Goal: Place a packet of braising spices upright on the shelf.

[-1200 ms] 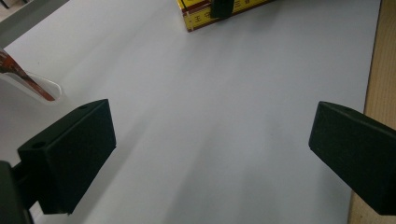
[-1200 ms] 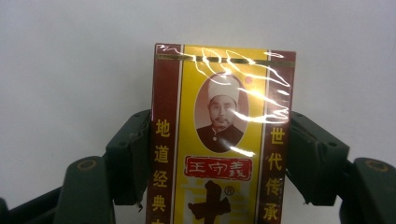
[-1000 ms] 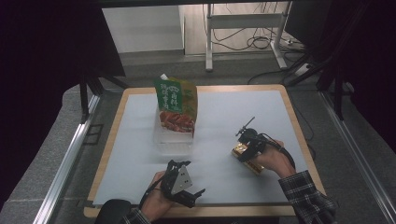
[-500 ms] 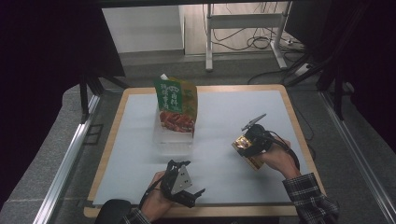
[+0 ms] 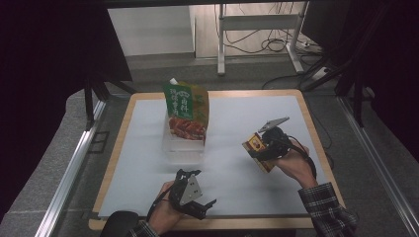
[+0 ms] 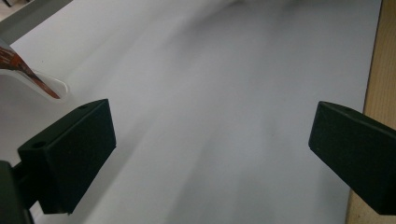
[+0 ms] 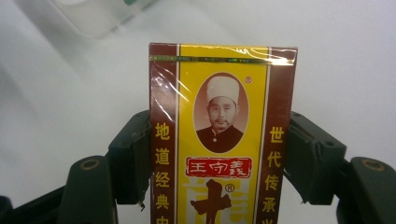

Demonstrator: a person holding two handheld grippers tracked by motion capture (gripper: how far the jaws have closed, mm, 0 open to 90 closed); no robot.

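High view: at a white-topped table (image 5: 232, 123) with a wooden rim, the person's right gripper (image 5: 262, 146), at about four o'clock on the surface, clamps a small yellow-and-maroon cardboard box (image 5: 258, 149) and holds it clear of the tabletop, while the left gripper (image 5: 197, 195) sits near six o'clock with its jaws spread wide around nothing. A green-and-red printed foil pouch (image 5: 187, 111) stands upright in a clear plastic tray (image 5: 183, 148) towards eleven o'clock of centre, well apart from both tools. Right gripper view brings out what the overhead angle cannot: the box (image 7: 222, 135), wrapped in glossy film, bears an oval portrait and columns of Chinese characters, both black pads (image 7: 133, 156) pressing its long sides. Left gripper view shows bare white surface between its parted pads (image 6: 74, 156), the tray's corner (image 6: 46, 86) at ten o'clock.
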